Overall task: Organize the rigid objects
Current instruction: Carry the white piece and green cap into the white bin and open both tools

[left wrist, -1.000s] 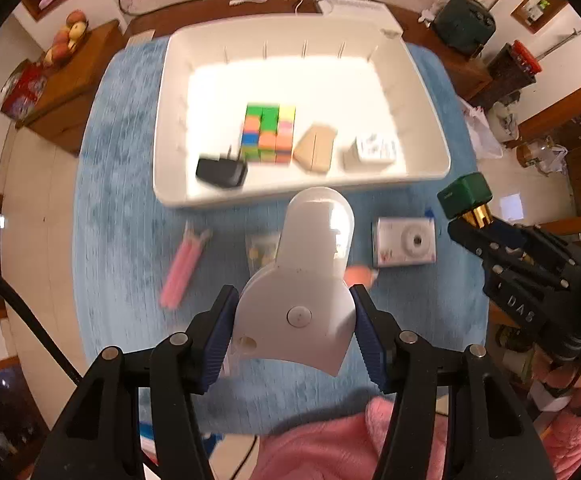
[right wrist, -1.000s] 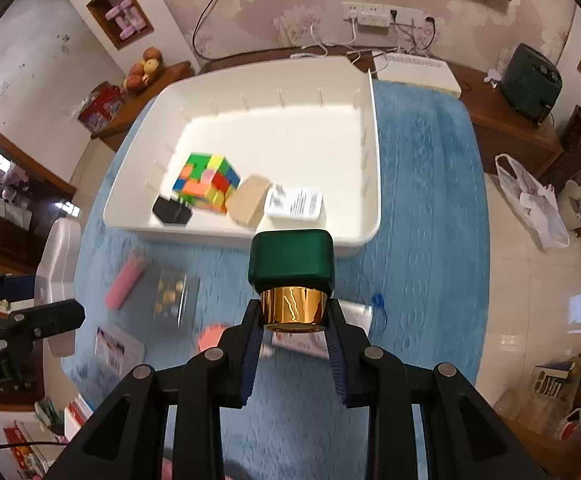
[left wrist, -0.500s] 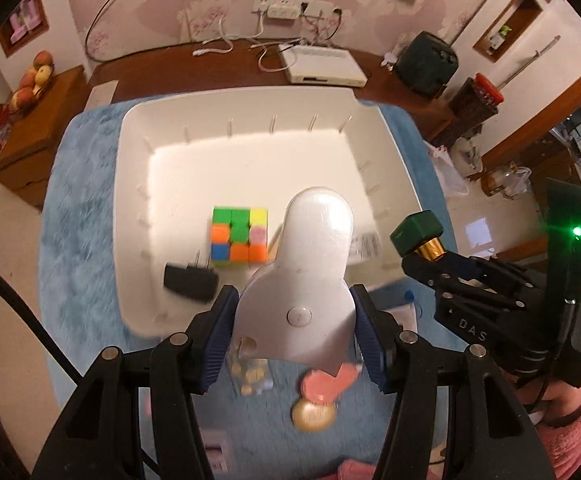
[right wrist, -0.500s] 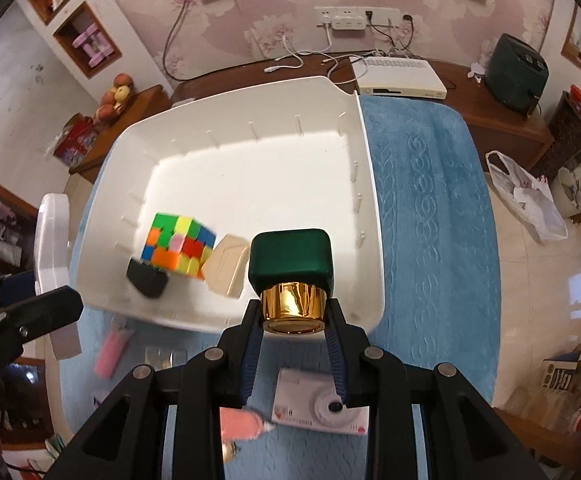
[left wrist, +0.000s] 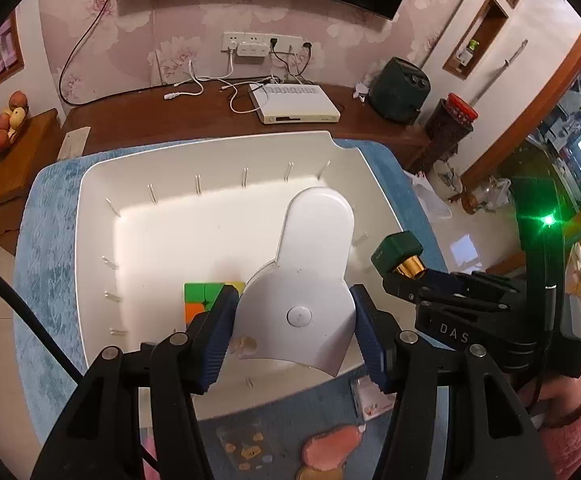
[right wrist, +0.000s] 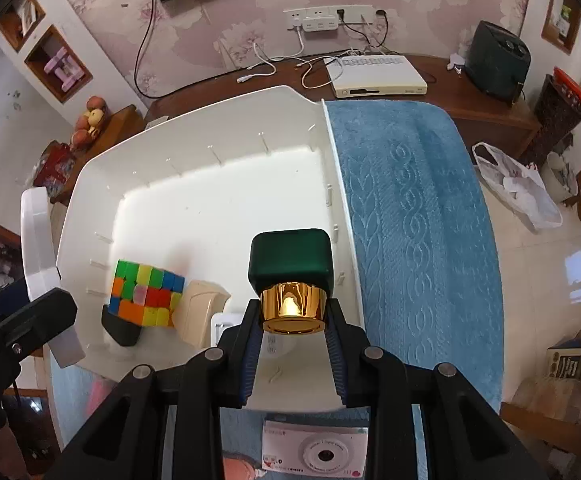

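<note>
My left gripper [left wrist: 295, 322] is shut on a flat white plastic device [left wrist: 306, 264] and holds it above the near part of the white bin [left wrist: 90, 216]. My right gripper [right wrist: 292, 320] is shut on a bottle with a gold neck and dark green cap [right wrist: 290, 264], held over the bin's near right corner [right wrist: 332, 184]; it also shows in the left wrist view [left wrist: 398, 252]. In the bin lie a colour cube [right wrist: 144, 294], a black charger [right wrist: 120, 330], a beige block [right wrist: 200, 312] and a white card, partly hidden.
The bin stands on a blue towel [right wrist: 410, 220]. In front of the bin lie a white toy camera [right wrist: 316, 452], a pink item [left wrist: 326, 448] and a clear packet [left wrist: 242, 450]. A wooden sideboard [right wrist: 470, 92] with a white box and cables is behind.
Both grippers have moved forward with their loads, from over the towel in front of the bin to above the bin's near part. The loose items on the towel have dropped to the frame bottom.
</note>
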`<move>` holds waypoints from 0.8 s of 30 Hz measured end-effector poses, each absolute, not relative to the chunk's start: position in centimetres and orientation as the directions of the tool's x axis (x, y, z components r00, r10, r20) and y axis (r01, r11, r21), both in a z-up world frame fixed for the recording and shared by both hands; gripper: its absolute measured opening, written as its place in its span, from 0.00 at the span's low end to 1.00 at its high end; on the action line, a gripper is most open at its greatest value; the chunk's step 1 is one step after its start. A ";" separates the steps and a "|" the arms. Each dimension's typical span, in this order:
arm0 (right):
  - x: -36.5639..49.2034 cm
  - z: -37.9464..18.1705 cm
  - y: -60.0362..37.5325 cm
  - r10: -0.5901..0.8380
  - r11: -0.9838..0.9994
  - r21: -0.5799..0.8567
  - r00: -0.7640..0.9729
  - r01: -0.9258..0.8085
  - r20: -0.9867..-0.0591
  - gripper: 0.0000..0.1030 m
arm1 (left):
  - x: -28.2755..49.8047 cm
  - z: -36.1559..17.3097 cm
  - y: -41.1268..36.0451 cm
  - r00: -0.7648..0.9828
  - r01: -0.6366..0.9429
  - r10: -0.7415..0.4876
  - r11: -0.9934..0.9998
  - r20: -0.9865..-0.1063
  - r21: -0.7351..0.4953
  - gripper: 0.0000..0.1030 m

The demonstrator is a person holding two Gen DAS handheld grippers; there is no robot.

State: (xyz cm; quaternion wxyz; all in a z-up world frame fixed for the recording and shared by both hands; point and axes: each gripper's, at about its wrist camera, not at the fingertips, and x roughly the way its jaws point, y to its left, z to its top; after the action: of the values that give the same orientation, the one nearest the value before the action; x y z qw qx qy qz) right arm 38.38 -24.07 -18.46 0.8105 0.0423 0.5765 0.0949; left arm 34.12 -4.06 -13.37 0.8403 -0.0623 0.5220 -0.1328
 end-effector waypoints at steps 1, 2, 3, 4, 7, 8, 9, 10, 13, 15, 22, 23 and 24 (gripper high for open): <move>38.5 -18.5 -24.2 0.204 0.978 0.181 0.318 -0.101 -0.926 0.30 | 34.2 -13.4 -4.0 0.421 0.156 -0.289 0.957 -0.860 -0.245 0.59; 38.5 -18.5 -24.2 0.206 0.978 0.184 0.318 -0.099 -0.926 0.30 | 34.3 -13.5 -4.0 0.423 0.153 -0.290 0.957 -0.858 -0.248 0.59; 38.6 -18.5 -24.3 0.211 0.977 0.189 0.320 -0.097 -0.924 0.30 | 34.4 -13.5 -3.9 0.425 0.149 -0.292 0.956 -0.857 -0.252 0.59; 38.6 -18.4 -24.4 0.222 0.975 0.202 0.329 -0.096 -0.918 0.31 | 34.5 -13.5 -3.8 0.426 0.142 -0.292 0.956 -0.856 -0.255 0.59; 38.4 -17.8 -24.8 0.244 0.970 0.225 0.360 -0.095 -0.900 0.31 | 34.6 -13.6 -3.7 0.418 0.129 -0.296 0.955 -0.859 -0.266 0.58; 38.3 -17.5 -24.9 0.246 0.969 0.226 0.371 -0.098 -0.896 0.31 | 34.5 -13.6 -3.6 0.422 0.127 -0.296 0.955 -0.857 -0.268 0.57; 38.2 -17.3 -25.0 0.246 0.969 0.225 0.378 -0.100 -0.893 0.31 | 34.4 -13.4 -3.5 0.437 0.120 -0.295 0.955 -0.850 -0.270 0.59; 38.2 -17.1 -25.0 0.246 0.969 0.224 0.385 -0.103 -0.889 0.32 | 34.3 -13.2 -3.4 0.447 0.116 -0.297 0.954 -0.844 -0.275 0.59; 37.9 -16.5 -25.5 0.252 0.968 0.231 0.402 -0.101 -0.880 0.32 | 34.0 -12.6 -3.2 0.466 0.100 -0.302 0.952 -0.832 -0.289 0.59; 37.5 -16.1 -26.0 0.259 0.966 0.242 0.408 -0.095 -0.876 0.32 | 33.7 -12.2 -3.1 0.479 0.084 -0.290 0.954 -0.828 -0.286 0.65; 36.2 -14.8 -27.4 0.272 0.962 0.255 0.423 -0.098 -0.864 0.40 | 31.9 -11.0 -2.9 0.514 0.039 -0.233 0.968 -0.826 -0.248 0.69; 35.9 -14.5 -27.6 0.276 0.961 0.258 0.426 -0.099 -0.862 0.42 | 31.5 -10.8 -2.9 0.520 0.034 -0.221 0.970 -0.825 -0.239 0.69; 35.7 -14.4 -27.8 0.278 0.960 0.261 0.429 -0.099 -0.860 0.42 | 31.2 -10.6 -2.9 0.524 0.031 -0.213 0.972 -0.824 -0.232 0.69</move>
State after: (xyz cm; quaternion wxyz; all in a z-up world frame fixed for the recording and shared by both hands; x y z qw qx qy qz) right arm 35.67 -27.80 -14.38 0.8408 0.0856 0.5226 0.1122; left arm 31.21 -2.94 -10.64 0.8679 -0.0947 0.4825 -0.0703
